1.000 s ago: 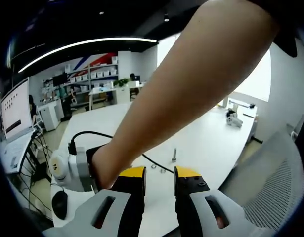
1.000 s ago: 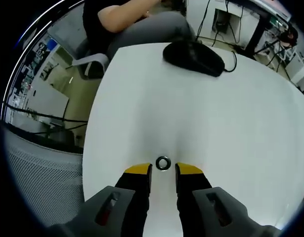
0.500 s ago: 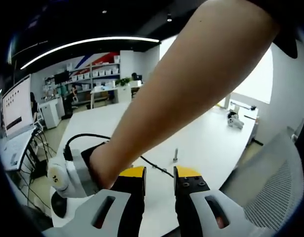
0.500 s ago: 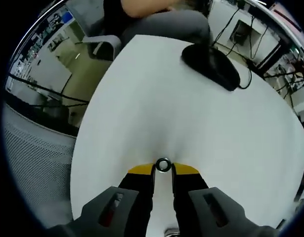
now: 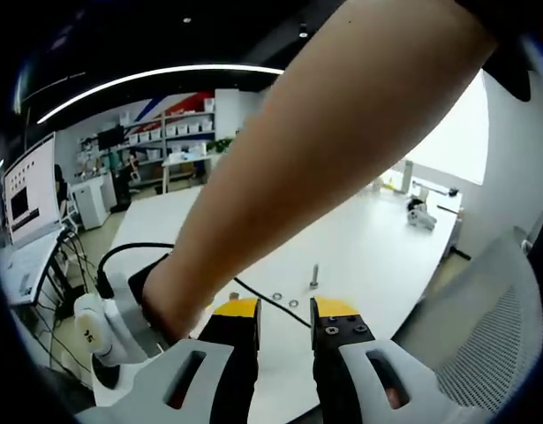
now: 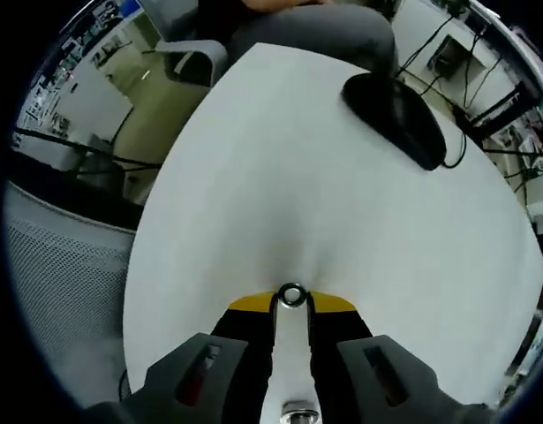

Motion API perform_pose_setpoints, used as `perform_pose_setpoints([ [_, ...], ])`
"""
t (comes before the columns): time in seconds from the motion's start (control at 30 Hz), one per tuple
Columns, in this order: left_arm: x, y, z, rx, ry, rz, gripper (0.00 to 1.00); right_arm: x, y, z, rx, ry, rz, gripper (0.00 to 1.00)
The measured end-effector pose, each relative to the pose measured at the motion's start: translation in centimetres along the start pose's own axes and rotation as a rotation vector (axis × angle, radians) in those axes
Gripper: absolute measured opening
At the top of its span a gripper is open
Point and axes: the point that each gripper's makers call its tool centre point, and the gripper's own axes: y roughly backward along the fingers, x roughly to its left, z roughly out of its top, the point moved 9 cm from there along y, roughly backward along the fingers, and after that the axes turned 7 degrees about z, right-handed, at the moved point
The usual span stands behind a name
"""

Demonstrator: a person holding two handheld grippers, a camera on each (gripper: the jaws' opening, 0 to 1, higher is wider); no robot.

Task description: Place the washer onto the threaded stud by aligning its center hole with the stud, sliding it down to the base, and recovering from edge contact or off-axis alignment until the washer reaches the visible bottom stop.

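Steel washer [image 6: 291,295] now lifted by right gripper [image 6: 291,305].

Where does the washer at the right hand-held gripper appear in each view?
Left gripper view: can't pick it out; the person's arm blocks much of the picture.
Right gripper view: low centre, the washer sits pinched between the tips of the right hand-held gripper.
Shared landmark: the white table.

A black mouse [image 6: 396,119] lies on the white table [image 6: 253,177].
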Motion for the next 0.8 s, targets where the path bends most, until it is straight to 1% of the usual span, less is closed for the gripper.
perform_pose_setpoints([
  [0.07, 0.0, 0.1, 0.0, 0.000, 0.000, 0.002, 0.20, 0.1, -0.1, 0.3, 0.038, 0.015, -0.014, 0.16],
  [0.23, 0.0, 0.0, 0.0, 0.002, -0.003, 0.004, 0.20, 0.0, -0.2, 0.4, 0.052, 0.001, -0.030, 0.16],
  [0.3, 0.0, 0.0, 0.0, -0.003, 0.002, 0.004, 0.20, 0.1, 0.1, 0.1, 0.023, -0.022, -0.027, 0.16],
  [0.33, 0.1, 0.0, 0.0, -0.003, 0.004, 0.004, 0.20, -0.1, 0.1, -0.1, -0.010, -0.046, -0.017, 0.16],
  [0.4, 0.1, 0.0, 0.0, -0.002, 0.005, 0.004, 0.20, -0.2, 0.1, -0.5, -0.055, -0.055, -0.008, 0.15],
  [0.43, 0.1, 0.0, 0.0, -0.003, 0.007, 0.004, 0.20, -0.3, 0.1, -0.8, -0.091, -0.058, -0.002, 0.15],
  [0.5, 0.1, 0.0, 0.0, -0.004, 0.005, 0.004, 0.20, -0.4, 0.2, -1.2, -0.120, -0.078, -0.005, 0.15],
  [0.6, 0.1, 0.0, 0.0, -0.003, 0.005, 0.005, 0.20, -0.2, 0.2, -1.1, -0.115, -0.066, -0.014, 0.15],
  [0.7, 0.1, 0.0, 0.1, -0.005, 0.005, 0.004, 0.20, 0.1, 0.2, -0.7, -0.077, -0.034, -0.031, 0.15],
  [0.77, 0.1, 0.0, 0.0, -0.004, 0.005, 0.005, 0.20, 0.0, 0.1, -0.6, -0.068, -0.012, -0.040, 0.14],
  [0.8, 0.1, 0.0, 0.0, -0.003, 0.004, 0.005, 0.20, 0.0, 0.2, -0.6, -0.067, -0.022, -0.038, 0.14],
])
